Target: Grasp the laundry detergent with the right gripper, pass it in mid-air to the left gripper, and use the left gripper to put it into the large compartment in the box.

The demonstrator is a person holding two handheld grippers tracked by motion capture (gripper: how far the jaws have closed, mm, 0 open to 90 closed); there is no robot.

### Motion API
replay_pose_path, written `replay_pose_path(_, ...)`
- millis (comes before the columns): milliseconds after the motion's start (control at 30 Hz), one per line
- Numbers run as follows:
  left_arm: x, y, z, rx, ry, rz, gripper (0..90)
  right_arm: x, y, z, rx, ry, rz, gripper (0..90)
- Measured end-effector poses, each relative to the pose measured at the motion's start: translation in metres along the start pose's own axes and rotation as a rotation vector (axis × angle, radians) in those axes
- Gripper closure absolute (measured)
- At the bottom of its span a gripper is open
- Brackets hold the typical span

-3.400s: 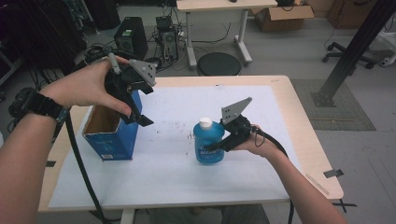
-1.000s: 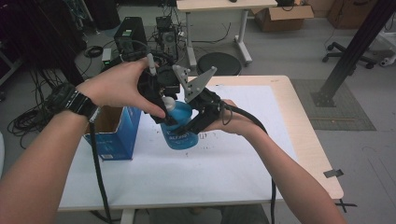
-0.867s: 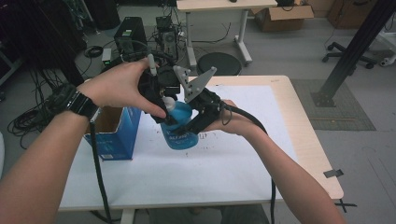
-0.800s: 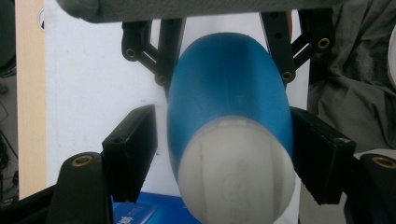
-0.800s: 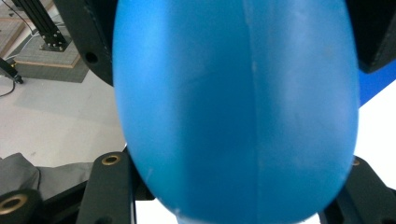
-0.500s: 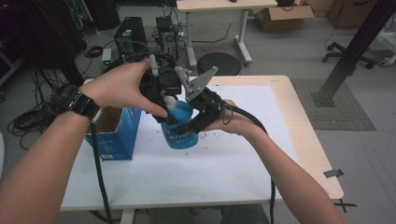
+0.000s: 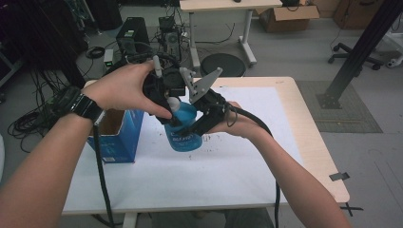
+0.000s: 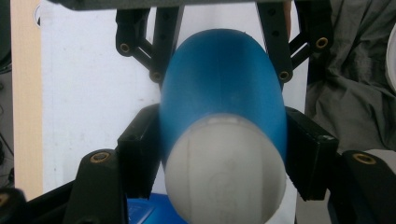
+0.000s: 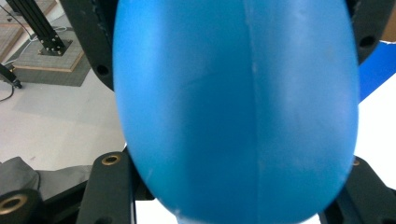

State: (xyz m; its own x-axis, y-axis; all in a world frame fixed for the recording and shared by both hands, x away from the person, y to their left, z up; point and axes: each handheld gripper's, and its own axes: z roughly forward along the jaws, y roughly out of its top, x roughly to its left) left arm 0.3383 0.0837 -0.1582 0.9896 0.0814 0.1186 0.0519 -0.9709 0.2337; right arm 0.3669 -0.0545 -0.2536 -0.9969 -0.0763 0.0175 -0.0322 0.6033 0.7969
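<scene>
A blue bottle (image 7: 183, 137) with a white cap (image 7: 174, 104) hangs tilted above the table's middle. My right gripper (image 7: 194, 127) is shut on its body, the blue wall (image 9: 233, 107) bulging between its jaws. My left gripper (image 7: 172, 113) comes in from the left onto the bottle's top. Its jaws have just been closing, and its pads (image 8: 140, 154) now press on the bottle's neck end just behind the cap (image 8: 226, 179). In the left gripper view the bottle (image 8: 224, 88) runs away from the camera toward the right gripper's black links.
An open blue carton (image 7: 116, 135) stands at the table's left. A white sheet (image 7: 228, 175) with small dark specks covers most of the wooden table (image 7: 311, 142). Cables hang from both grippers over the front edge.
Earlier the bottle stood on the sheet in the right gripper and the left gripper hovered over the carton. Both have since met above the middle, and the left jaws have closed on the bottle's top.
</scene>
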Motion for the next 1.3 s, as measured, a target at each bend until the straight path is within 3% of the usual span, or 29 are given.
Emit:
replay_pose_path(400, 0.004, 0.004, -0.005, 0.012, -0.024, -0.03, 38.0, -0.002, 0.001, -0.001, -0.023, 0.022, 0.014, 41.1)
replay_pose_path(467, 0.006, 0.006, -0.007, 0.025, -0.036, -0.045, 38.0, -0.003, 0.001, -0.002, -0.021, 0.021, 0.016, 30.8)
replay_pose_path(500, 0.006, 0.006, -0.007, 0.025, -0.036, -0.045, 38.0, -0.003, 0.001, -0.002, -0.021, 0.021, 0.016, 30.8)
replay_pose_path(533, 0.007, 0.007, -0.009, 0.028, -0.042, -0.064, 38.1, -0.004, 0.0, -0.003, -0.007, 0.009, 0.034, 23.4)
replay_pose_path(633, 0.009, 0.007, -0.012, 0.034, -0.035, -0.083, 38.1, -0.007, -0.005, -0.006, 0.004, -0.009, 0.054, 15.5)
replay_pose_path(667, 0.012, 0.006, -0.016, 0.052, -0.021, -0.123, 38.1, -0.008, -0.007, -0.007, 0.022, -0.017, 0.061, 14.2)
replay_pose_path(733, 0.014, 0.005, -0.018, 0.056, -0.009, -0.147, 38.1, -0.009, -0.01, -0.007, 0.044, -0.033, 0.055, 12.9)
replay_pose_path(800, 0.018, 0.003, -0.023, 0.065, 0.014, -0.209, 38.1, -0.011, -0.018, -0.009, 0.12, -0.065, 0.056, 10.5)
replay_pose_path(833, 0.019, 0.002, -0.025, 0.068, 0.026, -0.231, 38.1, -0.011, -0.018, -0.009, 0.12, -0.065, 0.056, 10.5)
replay_pose_path(933, 0.028, -0.005, -0.039, 0.087, 0.082, -0.365, 38.1, -0.011, -0.029, -0.011, 0.241, -0.101, 0.053, 9.7)
replay_pose_path(967, 0.028, -0.005, -0.039, 0.087, 0.082, -0.365, 38.1, -0.011, -0.029, -0.011, 0.241, -0.101, 0.053, 9.7)
replay_pose_path(1000, 0.03, -0.007, -0.042, 0.085, 0.095, -0.401, 38.1, -0.012, -0.035, -0.014, 0.291, -0.119, 0.05, 8.2)
replay_pose_path(1067, 0.035, -0.012, -0.052, 0.086, 0.138, -0.5, 38.1, -0.013, -0.041, -0.017, 0.333, -0.127, 0.038, 7.6)
replay_pose_path(1100, 0.035, -0.012, -0.052, 0.086, 0.138, -0.5, 38.1, -0.013, -0.041, -0.017, 0.333, -0.127, 0.038, 7.6)
replay_pose_path(1133, 0.037, -0.015, -0.054, 0.087, 0.154, -0.532, 38.1, -0.014, -0.046, -0.021, 0.359, -0.122, 0.033, 7.5)
replay_pose_path(1167, 0.039, -0.017, -0.058, 0.085, 0.175, -0.575, 38.1, -0.014, -0.046, -0.021, 0.359, -0.122, 0.033, 7.5)
replay_pose_path(1233, 0.045, -0.026, -0.067, 0.075, 0.227, -0.692, 38.2, -0.013, -0.055, -0.029, 0.424, -0.134, 0.031, 7.2)
replay_pose_path(1267, 0.045, -0.026, -0.067, 0.075, 0.227, -0.692, 38.2, -0.013, -0.055, -0.029, 0.424, -0.134, 0.031, 7.2)
replay_pose_path(1300, 0.047, -0.029, -0.07, 0.068, 0.246, -0.74, 38.2, -0.013, -0.058, -0.032, 0.452, -0.141, 0.03, 7.2)
